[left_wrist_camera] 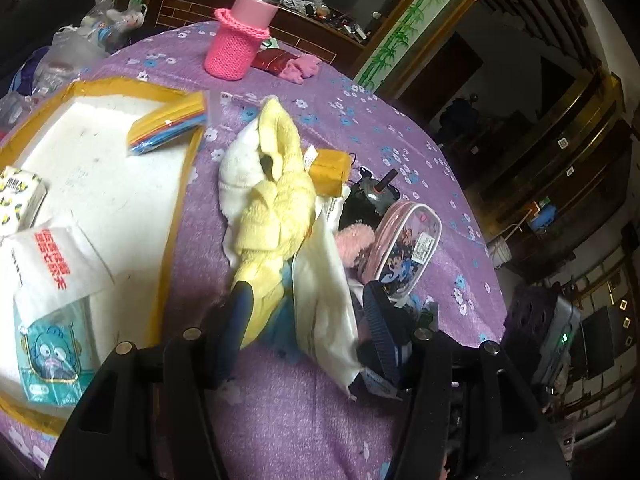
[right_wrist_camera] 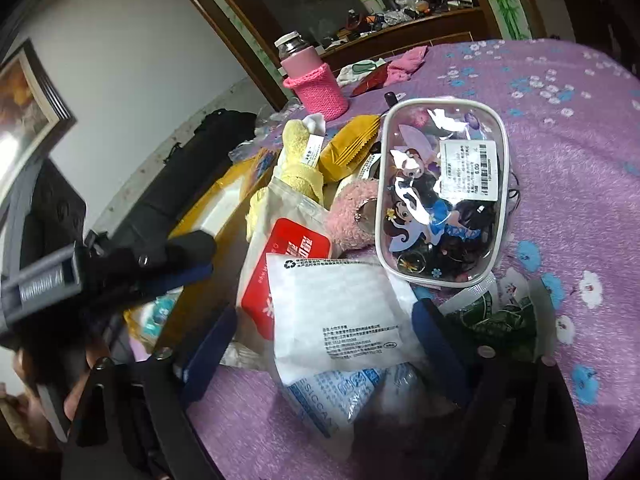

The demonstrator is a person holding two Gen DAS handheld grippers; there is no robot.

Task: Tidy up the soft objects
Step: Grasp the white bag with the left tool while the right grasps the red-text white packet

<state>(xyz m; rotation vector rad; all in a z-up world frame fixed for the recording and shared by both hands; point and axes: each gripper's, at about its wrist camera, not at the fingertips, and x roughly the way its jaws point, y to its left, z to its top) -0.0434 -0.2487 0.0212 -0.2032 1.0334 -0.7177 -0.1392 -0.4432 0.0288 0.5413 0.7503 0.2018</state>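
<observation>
I judge the sorting barely begun — my left gripper (left_wrist_camera: 308, 300) clamps the yellow towel (left_wrist_camera: 276, 200) mid-bench beside the tray (left_wrist_camera: 176, 200), my right gripper (right_wrist_camera: 324, 344) gapes around a white packet (right_wrist_camera: 340, 312), unpressed.

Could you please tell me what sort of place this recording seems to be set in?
Probably a lived-in home: a table under a purple flowered cloth, a cluttered wooden sideboard behind it, and a framed picture on the wall.
</observation>
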